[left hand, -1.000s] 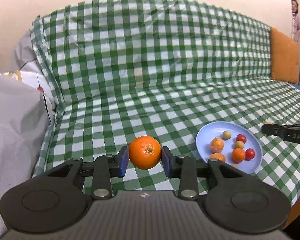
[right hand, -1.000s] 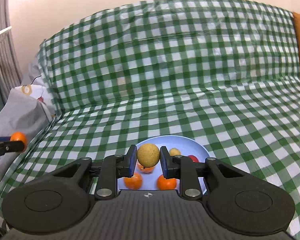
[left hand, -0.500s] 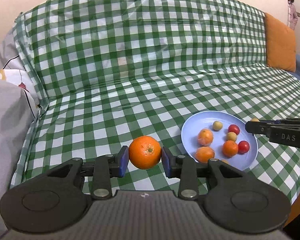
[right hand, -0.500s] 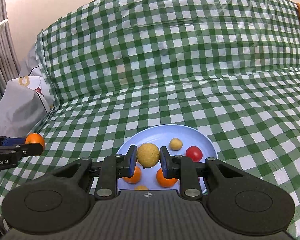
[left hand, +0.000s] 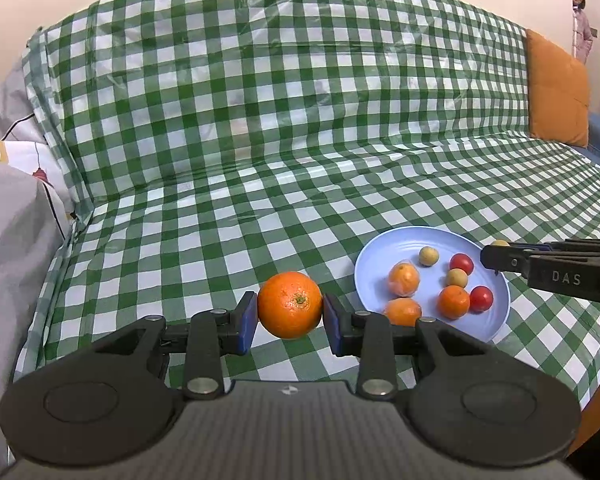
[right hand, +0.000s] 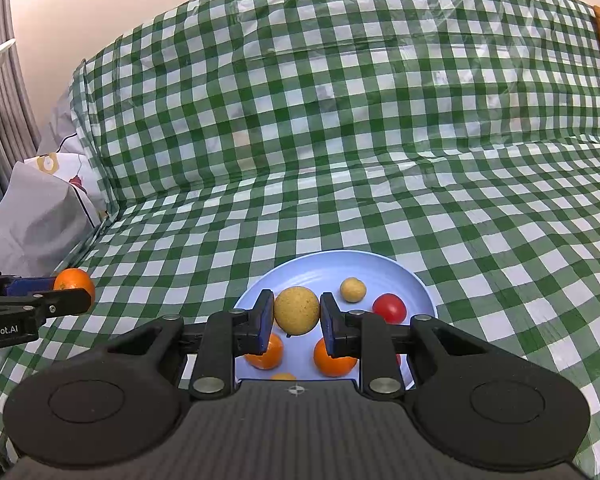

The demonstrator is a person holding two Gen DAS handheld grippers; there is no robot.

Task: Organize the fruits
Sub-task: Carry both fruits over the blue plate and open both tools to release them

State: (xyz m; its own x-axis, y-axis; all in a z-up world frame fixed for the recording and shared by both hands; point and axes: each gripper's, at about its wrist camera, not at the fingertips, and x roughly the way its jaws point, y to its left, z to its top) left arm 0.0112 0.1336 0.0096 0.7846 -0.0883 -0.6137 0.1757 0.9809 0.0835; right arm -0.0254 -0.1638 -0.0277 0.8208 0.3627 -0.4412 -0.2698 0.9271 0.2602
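Fruits split three ways: the left gripper [left hand: 290, 318] pinches an orange [left hand: 290, 305] above the checked cloth [left hand: 228, 240], just left of the blue plate [left hand: 384, 246]. Over that plate, the right gripper [right hand: 296, 316] clamps a tan round fruit [right hand: 296, 310], with oranges [left hand: 453, 301] and tomatoes [right hand: 389, 307] lying below.

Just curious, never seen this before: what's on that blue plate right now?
On the blue plate lie three orange fruits, two red tomatoes and two small yellowish fruits. The left tongs cover part of one orange fruit.
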